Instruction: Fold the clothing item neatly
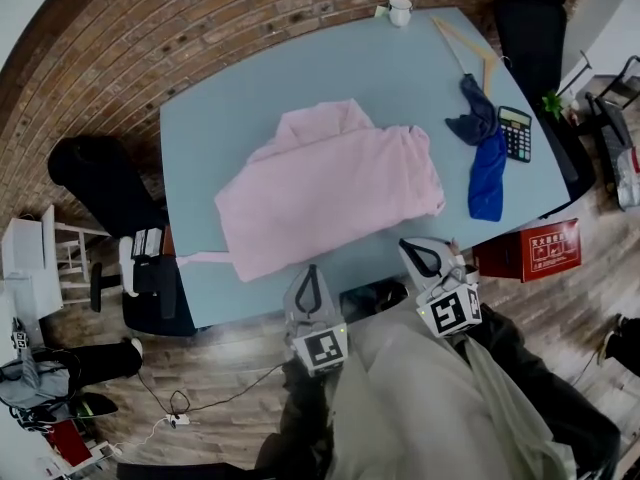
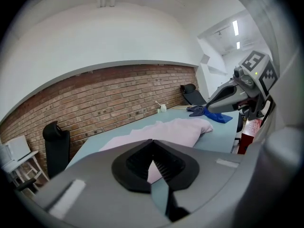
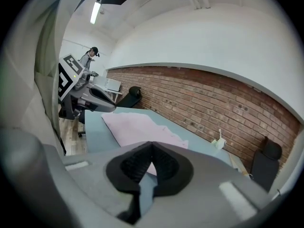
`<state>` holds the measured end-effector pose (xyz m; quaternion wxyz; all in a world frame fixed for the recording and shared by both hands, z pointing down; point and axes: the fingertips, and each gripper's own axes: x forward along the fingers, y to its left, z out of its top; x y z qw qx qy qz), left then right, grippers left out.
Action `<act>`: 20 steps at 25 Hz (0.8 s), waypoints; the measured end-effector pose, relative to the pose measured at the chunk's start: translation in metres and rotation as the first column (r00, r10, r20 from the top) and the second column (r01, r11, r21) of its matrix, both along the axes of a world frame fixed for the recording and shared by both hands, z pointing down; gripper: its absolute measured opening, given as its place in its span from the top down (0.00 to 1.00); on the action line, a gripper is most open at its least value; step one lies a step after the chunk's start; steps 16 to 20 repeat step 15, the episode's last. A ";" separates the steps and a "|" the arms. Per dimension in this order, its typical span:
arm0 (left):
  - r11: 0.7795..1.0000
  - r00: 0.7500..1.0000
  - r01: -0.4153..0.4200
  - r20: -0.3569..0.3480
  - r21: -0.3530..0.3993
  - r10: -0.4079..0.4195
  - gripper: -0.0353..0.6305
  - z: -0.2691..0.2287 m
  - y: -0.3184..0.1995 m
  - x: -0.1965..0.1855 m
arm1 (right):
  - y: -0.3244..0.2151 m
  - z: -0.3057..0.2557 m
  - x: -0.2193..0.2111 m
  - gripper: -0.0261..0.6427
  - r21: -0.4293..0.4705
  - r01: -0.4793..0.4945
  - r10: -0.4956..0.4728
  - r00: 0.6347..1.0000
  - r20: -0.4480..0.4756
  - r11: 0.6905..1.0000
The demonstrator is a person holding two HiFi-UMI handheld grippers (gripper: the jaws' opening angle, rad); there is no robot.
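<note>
Head view, looking steeply down: a pale pink, soft fabric clothing item [image 1: 330, 183] is lying on the light blue desk [image 1: 400, 78], spread across its middle. Its long axis is running from the lower left to the upper right of the view, roughly along the desk's near edge. A collar-like fold is pointing toward the far brick wall and a thin strip is trailing off at the near left corner. The outline is lying uneven, with some layers seemingly doubled over. That fits either a garment partway through its folds or one already loosely folded; the pictures are not settling which. The left claw [image 1: 309, 276] and the right claw [image 1: 420, 253] are both hovering just off the desk's near edge, above the person's lap, and pointing forward at the garment. Each gripper view is showing its black ribbed pads pressed together with nothing between them, so both claws are closed and empty. The garment is lying straight ahead of both claws, its near hem facing them. The left claw is appearing slightly nearer to that hem, the right claw nearer to the hem's right-hand corner.
</note>
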<state>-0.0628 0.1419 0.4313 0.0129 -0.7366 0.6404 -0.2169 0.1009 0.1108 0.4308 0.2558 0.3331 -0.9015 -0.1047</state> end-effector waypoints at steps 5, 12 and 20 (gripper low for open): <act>1.000 1.000 -0.026 0.006 -0.008 0.026 0.94 0.003 0.001 0.011 | 0.001 0.006 0.005 0.96 -0.019 0.001 -0.001 1.000 0.003 1.000; 0.998 0.999 -0.047 0.007 -0.035 0.047 0.94 0.009 0.007 0.023 | 0.008 0.009 0.007 0.96 -0.027 0.012 -0.012 1.000 -0.015 1.000; 0.998 0.999 -0.052 0.000 -0.033 0.052 0.94 0.010 0.008 0.025 | 0.009 0.008 0.006 0.96 -0.029 0.021 -0.021 1.000 -0.022 0.999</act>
